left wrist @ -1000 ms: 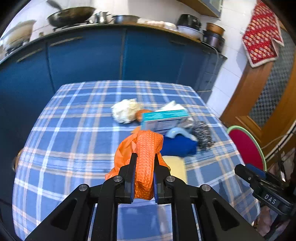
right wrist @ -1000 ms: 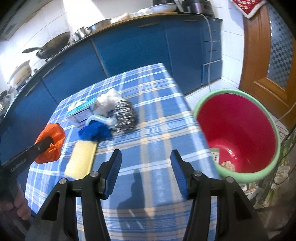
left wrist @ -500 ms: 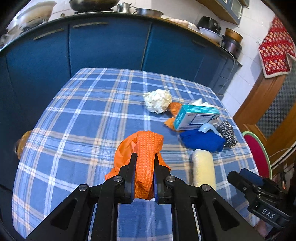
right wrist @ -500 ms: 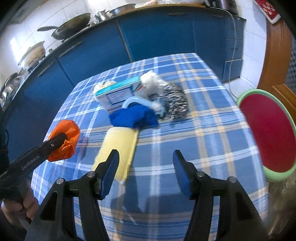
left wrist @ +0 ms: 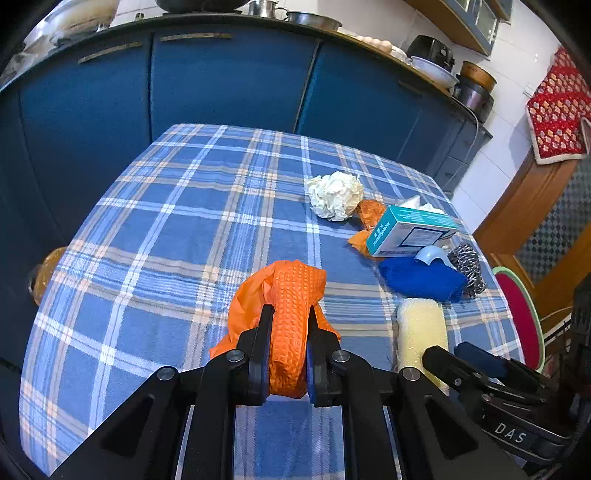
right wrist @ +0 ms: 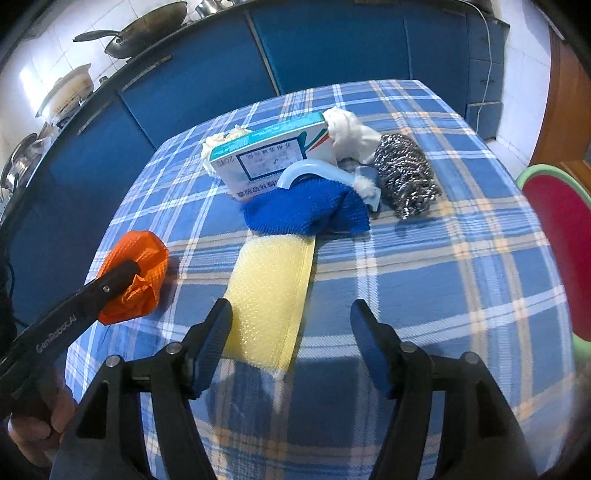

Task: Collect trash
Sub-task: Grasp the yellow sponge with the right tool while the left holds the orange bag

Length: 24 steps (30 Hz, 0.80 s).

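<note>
**Left holds glove, right opening over sponge**

Our left gripper (left wrist: 286,350) is clamped tight on the orange glove (left wrist: 291,295), held above the table (left wrist: 166,229). Our right gripper (right wrist: 291,343) is opening, nothing gripped; the yellow sponge (right wrist: 269,291) lies on the cloth partly between its fingers. Bin (right wrist: 561,236) sits off the table's right edge.

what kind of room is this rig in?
Most likely a home kitchen: blue base cabinets under a counter, a wok and pots on top, and a table with a plaid cloth in front.
</note>
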Each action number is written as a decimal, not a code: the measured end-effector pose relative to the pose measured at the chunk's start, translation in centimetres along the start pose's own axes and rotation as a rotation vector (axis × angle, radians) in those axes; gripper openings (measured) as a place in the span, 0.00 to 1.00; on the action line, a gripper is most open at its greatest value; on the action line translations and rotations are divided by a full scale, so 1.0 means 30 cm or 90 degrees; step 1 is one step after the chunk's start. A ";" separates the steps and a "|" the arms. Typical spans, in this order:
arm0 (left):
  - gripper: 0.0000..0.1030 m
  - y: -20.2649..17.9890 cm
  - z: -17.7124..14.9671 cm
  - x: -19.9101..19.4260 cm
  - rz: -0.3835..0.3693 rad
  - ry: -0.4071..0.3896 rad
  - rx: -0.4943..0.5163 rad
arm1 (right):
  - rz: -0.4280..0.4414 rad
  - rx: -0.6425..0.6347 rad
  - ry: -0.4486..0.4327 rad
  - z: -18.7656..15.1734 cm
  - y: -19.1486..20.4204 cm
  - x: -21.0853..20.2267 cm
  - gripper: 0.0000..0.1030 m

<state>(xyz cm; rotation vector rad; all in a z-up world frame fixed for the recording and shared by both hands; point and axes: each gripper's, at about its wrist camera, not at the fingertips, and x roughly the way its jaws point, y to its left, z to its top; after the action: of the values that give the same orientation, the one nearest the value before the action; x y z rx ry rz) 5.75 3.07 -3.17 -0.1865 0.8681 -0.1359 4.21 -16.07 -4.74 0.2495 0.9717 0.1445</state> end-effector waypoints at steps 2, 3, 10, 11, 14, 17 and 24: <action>0.14 0.003 0.000 0.001 0.000 -0.001 -0.001 | -0.004 -0.005 -0.003 0.001 0.006 0.003 0.66; 0.14 0.005 0.000 0.002 0.001 -0.001 -0.002 | -0.005 -0.006 -0.004 0.002 0.008 0.005 0.66; 0.14 0.008 -0.004 0.004 -0.001 0.000 -0.003 | -0.009 -0.020 -0.008 0.006 0.036 0.019 0.66; 0.14 0.007 -0.004 0.004 -0.001 0.000 -0.003 | -0.008 -0.024 -0.009 0.005 0.040 0.020 0.66; 0.14 0.002 -0.005 0.002 -0.003 -0.001 -0.001 | -0.006 -0.031 -0.010 0.002 0.045 0.021 0.63; 0.14 -0.007 -0.008 0.001 -0.005 -0.001 0.002 | 0.016 -0.027 -0.006 0.000 0.042 0.018 0.47; 0.14 -0.023 -0.005 -0.001 -0.012 -0.002 0.010 | 0.042 -0.036 -0.009 -0.015 0.048 -0.006 0.33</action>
<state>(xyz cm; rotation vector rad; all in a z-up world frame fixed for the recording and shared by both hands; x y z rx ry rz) 5.58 2.39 -3.08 -0.1805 0.8615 -0.1605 3.74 -14.64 -4.45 0.2309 0.9447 0.2303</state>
